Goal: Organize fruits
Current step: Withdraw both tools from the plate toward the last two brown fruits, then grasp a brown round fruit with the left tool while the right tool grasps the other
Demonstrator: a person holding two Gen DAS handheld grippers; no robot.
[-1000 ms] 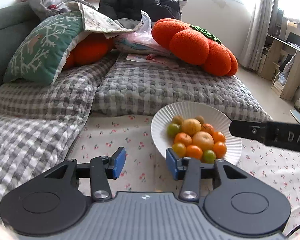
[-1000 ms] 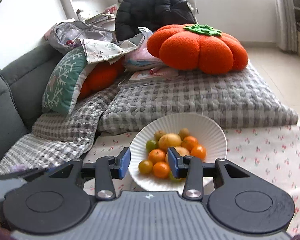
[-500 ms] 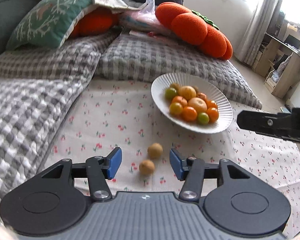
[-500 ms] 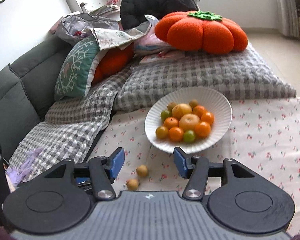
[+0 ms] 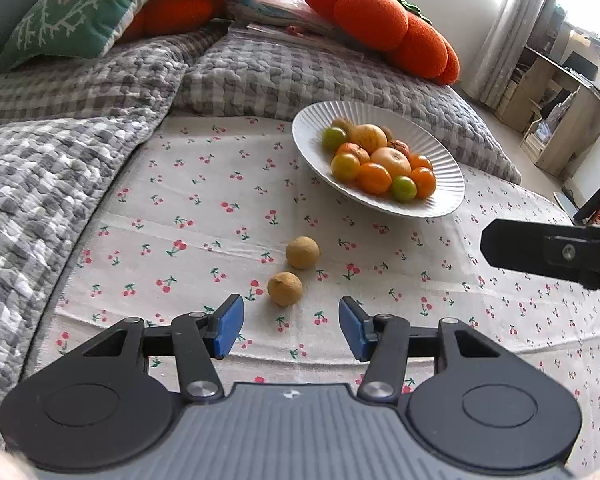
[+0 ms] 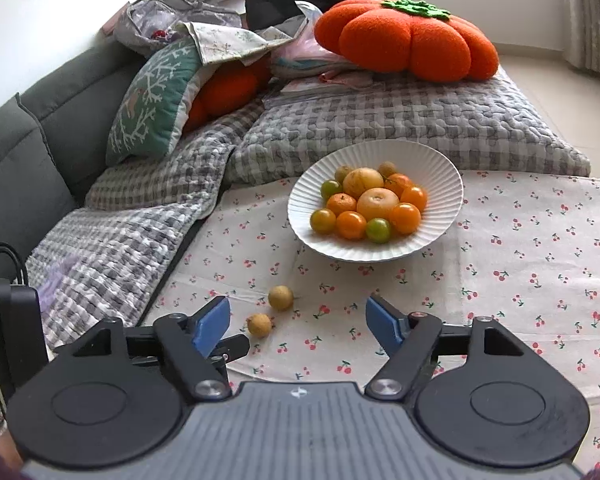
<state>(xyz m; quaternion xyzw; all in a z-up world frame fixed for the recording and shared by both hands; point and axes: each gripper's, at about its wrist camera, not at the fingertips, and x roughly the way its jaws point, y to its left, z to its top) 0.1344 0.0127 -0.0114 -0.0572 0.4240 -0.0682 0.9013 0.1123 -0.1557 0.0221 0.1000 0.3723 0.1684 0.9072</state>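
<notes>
A white ribbed plate holds several small orange, yellow and green fruits. Two loose tan round fruits lie on the cherry-print cloth: the nearer one and the farther one. My left gripper is open and empty, with the nearer tan fruit just ahead between its blue pads. My right gripper is open and empty, behind and right of the two fruits; it also shows at the right edge of the left wrist view.
The cherry-print cloth lies over a grey checked quilt. Behind stand an orange pumpkin cushion, a green pillow and a grey sofa back.
Both grippers have drawn back and risen, so the plate looks farther away. The two loose tan fruits came into view. Both jaws have opened wider.
</notes>
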